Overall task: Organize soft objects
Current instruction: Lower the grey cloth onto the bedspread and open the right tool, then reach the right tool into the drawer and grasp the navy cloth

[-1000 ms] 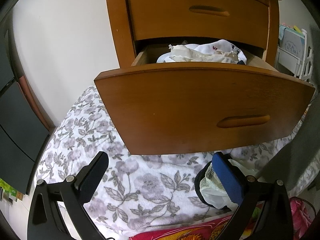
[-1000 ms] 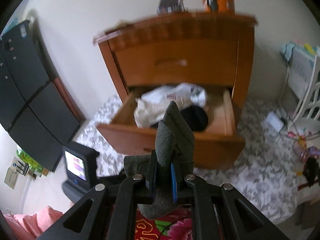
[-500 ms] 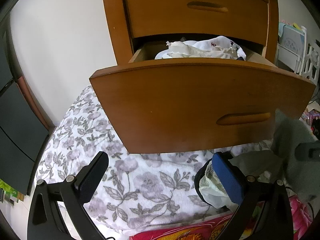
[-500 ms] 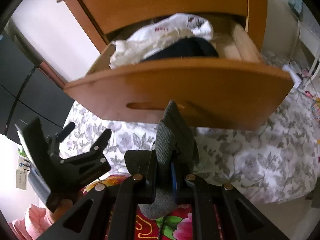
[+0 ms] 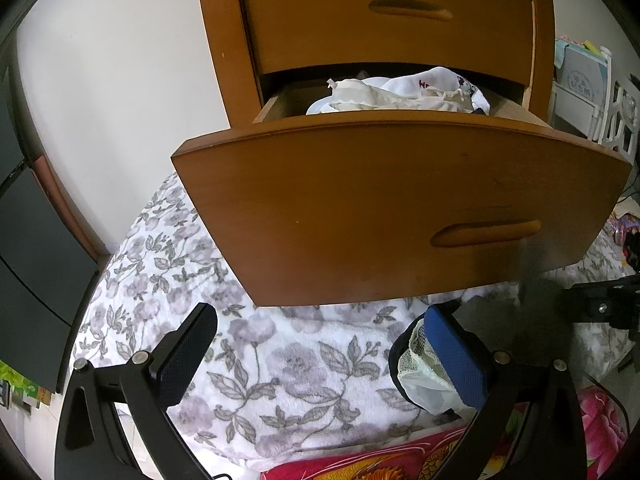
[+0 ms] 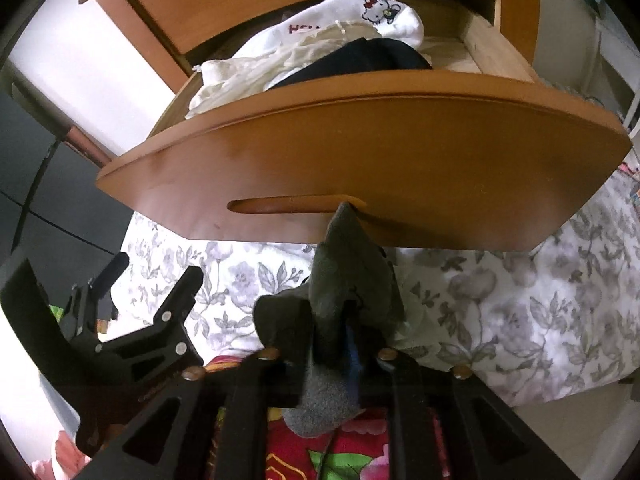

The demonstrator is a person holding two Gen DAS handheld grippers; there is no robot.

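Observation:
A wooden nightstand has its lower drawer (image 5: 400,208) pulled open above a floral blanket. White and cream garments (image 5: 400,94) and a dark one (image 6: 360,60) lie in the drawer (image 6: 360,152). My right gripper (image 6: 344,320) is shut on a grey sock (image 6: 348,280), its tip just below the drawer front's handle. The sock shows as a grey blur in the left wrist view (image 5: 532,312). My left gripper (image 5: 320,352) is open low over the blanket; a white and dark bundle (image 5: 420,376) lies against its right finger.
The floral blanket (image 5: 280,360) covers the surface under the drawer. A red floral cloth (image 6: 320,460) lies at the near edge. A dark cabinet (image 5: 24,240) stands at the left. White furniture (image 5: 616,120) stands at the right.
My right gripper with the grey sock has dropped lower and come in close under the drawer front. The left gripper has barely moved.

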